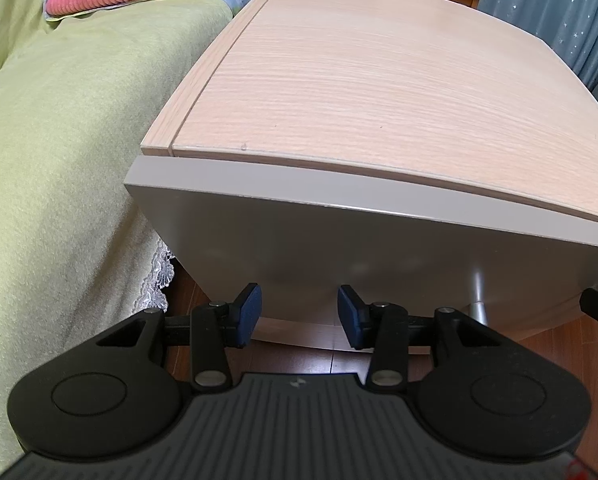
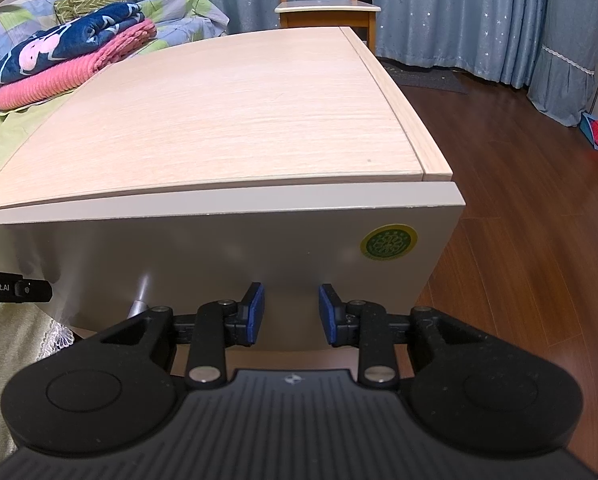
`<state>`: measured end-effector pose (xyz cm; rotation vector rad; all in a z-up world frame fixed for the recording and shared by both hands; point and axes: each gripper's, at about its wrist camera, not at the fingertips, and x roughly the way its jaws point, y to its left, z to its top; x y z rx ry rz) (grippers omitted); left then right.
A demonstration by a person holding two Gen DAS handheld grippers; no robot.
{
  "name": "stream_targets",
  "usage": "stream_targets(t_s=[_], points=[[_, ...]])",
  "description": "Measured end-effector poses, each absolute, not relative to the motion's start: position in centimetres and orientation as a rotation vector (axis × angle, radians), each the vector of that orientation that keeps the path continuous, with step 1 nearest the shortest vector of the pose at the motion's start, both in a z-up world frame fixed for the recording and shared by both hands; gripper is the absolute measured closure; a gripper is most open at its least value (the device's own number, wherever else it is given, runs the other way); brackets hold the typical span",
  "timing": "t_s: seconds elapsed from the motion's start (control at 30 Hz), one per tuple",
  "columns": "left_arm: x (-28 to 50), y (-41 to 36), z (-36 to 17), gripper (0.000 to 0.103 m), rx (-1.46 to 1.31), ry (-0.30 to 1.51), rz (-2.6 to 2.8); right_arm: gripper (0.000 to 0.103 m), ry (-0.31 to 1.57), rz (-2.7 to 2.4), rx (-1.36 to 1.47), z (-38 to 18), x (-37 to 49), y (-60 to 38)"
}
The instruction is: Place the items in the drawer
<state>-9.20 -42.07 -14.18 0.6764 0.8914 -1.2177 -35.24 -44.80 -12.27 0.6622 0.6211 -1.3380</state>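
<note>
**Both grippers facing a shut drawer**

Left gripper (image 1: 299,316) and right gripper (image 2: 291,314): blue pads spread apart, nothing held. Both sit low before the grey flat drawer front (image 1: 339,248), likely lined up to pull it; the drawer looks closed. Silver metal handle (image 1: 477,294) lies between the two grippers, touched by neither. No items for stowing in view. Light wood-grain tabletop (image 2: 219,120) bare. Round green sticker (image 2: 387,241) on the front's right corner. Bed with yellow-green cover (image 1: 59,140) just beside, folded pink blanket (image 2: 71,76) on it; dark wood floor (image 2: 519,200), blue starred curtains (image 2: 459,12) behind.
</note>
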Motion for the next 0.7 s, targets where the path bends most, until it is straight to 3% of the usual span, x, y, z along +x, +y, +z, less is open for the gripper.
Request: stream_targets(t_s=[0.4, 0.7], points=[[-8.9, -44.0, -13.7, 0.054, 0.681, 0.884, -1.218, 0.076, 0.641, -1.337, 0.659, -12.4, -35.1, -44.8], [-7.6, -46.1, -13.0, 0.053, 0.69, 0.873, -1.218, 0.067, 0.633, -1.345, 0.627, -11.4, -35.0, -44.3]])
